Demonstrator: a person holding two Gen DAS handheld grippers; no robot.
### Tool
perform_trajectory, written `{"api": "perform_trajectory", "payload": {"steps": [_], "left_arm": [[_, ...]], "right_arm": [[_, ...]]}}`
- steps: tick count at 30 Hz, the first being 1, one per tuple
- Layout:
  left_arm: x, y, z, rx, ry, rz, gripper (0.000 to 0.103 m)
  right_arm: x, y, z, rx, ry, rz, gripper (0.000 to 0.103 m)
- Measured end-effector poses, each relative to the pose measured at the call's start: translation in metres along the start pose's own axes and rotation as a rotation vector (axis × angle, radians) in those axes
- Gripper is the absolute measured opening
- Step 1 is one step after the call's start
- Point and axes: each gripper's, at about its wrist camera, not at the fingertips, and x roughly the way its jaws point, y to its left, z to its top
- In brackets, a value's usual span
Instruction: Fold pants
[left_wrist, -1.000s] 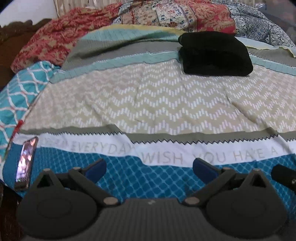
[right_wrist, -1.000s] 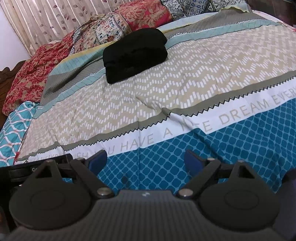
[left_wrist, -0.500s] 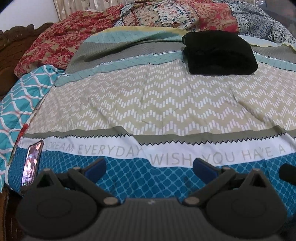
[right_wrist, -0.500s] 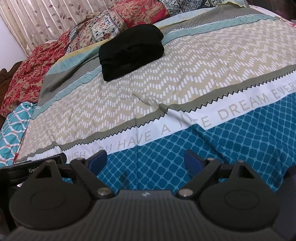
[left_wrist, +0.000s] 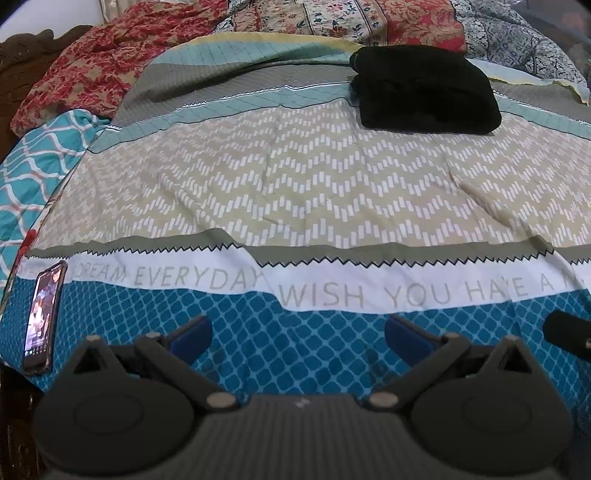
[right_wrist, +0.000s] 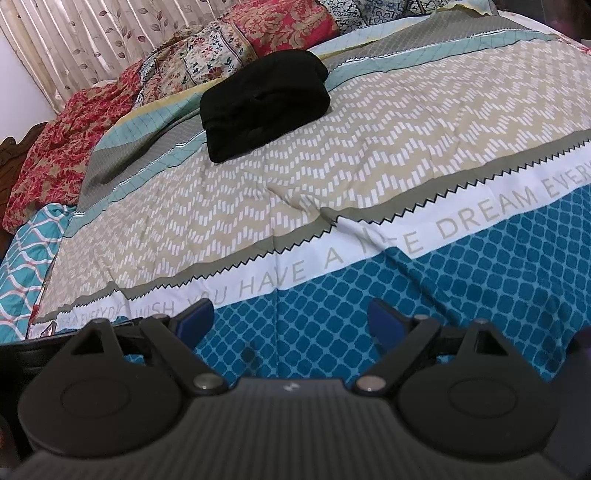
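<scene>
Left gripper (left_wrist: 297, 334): nearest in the left view, low over the blue lattice band of the sheet; its blue pads (left_wrist: 190, 332) stand wide apart with nothing between them.
Right gripper (right_wrist: 291, 319): nearest in the right view, also over the blue band; pads (right_wrist: 386, 317) spread wide, holding nothing. Part of the left gripper's black body shows at the far left edge of this view.
Phone (left_wrist: 42, 315): lies flat at the near left edge of the bed, screen lit, well left of the left gripper.
Sheet (left_wrist: 332, 192): covers the bed in bands. Nearest is the blue lattice, then a white strip with grey letters reading "DREAM EVERYDAY WISH YOU HAVE A", then a grey zigzag edge, then a wide beige chevron field with light creases, then teal and grey stripes at the far side.
Pants (left_wrist: 424, 96): black, already folded into a thick compact bundle, resting on the far part of the sheet where the chevron field meets the teal stripe, right of centre in the left view; well apart from both grippers. In the right view they (right_wrist: 264, 103) sit far and left of centre.
Quilt (left_wrist: 99, 70): red floral, bunched along the far left side of the bed, beyond the pants.
Curtain (right_wrist: 74, 40): beige with a leaf print, farthest back on the left.
</scene>
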Motion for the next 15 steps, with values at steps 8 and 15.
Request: {"api": "perform_trajectory", "payload": {"steps": [8, 15], "left_arm": [[0.002, -0.0025, -0.0019, 0.006, 0.022, -0.01, 0.103], [0.0067, -0.003, -0.0044, -0.007, 0.075, -0.034, 0.103]], "right_arm": [[-0.0008, -0.0005, -0.0003, 0.005, -0.003, -0.003, 0.092], [-0.0005, -0.0001, -0.0007, 0.007, -0.001, -0.005, 0.092]]}}
